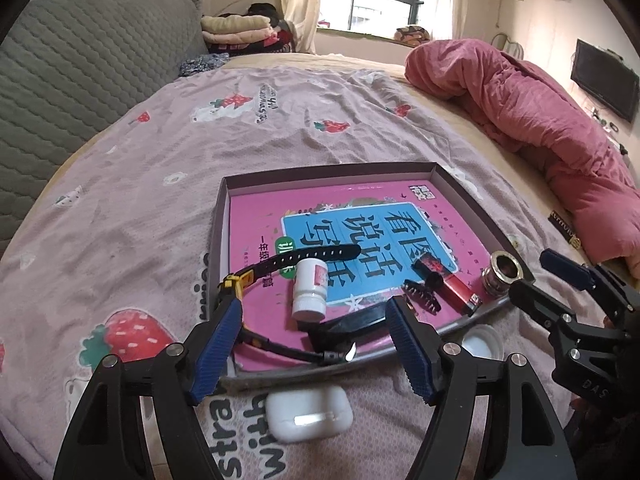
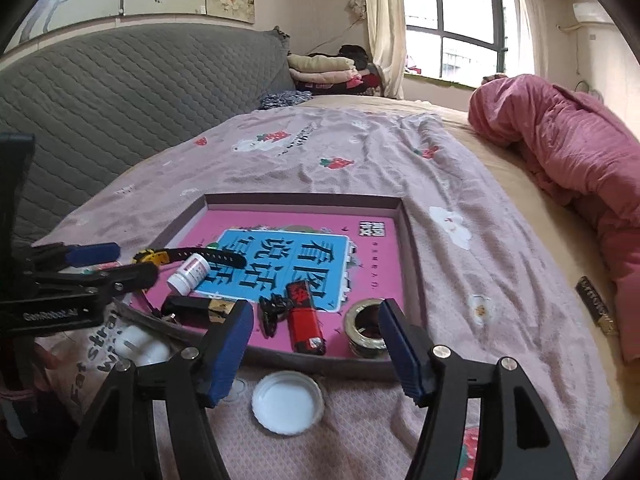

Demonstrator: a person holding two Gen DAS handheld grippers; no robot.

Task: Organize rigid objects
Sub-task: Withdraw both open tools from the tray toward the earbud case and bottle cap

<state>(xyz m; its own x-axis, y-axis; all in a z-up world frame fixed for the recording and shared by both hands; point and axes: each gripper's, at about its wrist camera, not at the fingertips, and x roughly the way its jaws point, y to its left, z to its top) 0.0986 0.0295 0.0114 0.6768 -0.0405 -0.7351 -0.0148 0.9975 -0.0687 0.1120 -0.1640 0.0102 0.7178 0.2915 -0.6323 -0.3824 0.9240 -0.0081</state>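
A shallow cardboard tray (image 1: 328,170) (image 2: 304,200) lies on the bed with a pink book inside. On the book rest a yellow watch with a black strap (image 1: 304,256) (image 2: 208,255), a white bottle (image 1: 310,290) (image 2: 189,274), a black hair clip (image 1: 420,298) (image 2: 272,308), a red lighter (image 1: 456,286) (image 2: 304,320) and a metal ring (image 1: 505,272) (image 2: 366,328). My left gripper (image 1: 316,340) hangs open over the tray's near left corner. My right gripper (image 2: 316,332) stands open above the near right edge, holding nothing.
A white earbud case (image 1: 308,416) (image 2: 140,346) and a white lid (image 1: 480,342) (image 2: 287,402) lie on the sheet in front of the tray. A pink duvet (image 1: 540,120) is bunched at the right. A grey padded headboard (image 1: 80,60) runs along the left.
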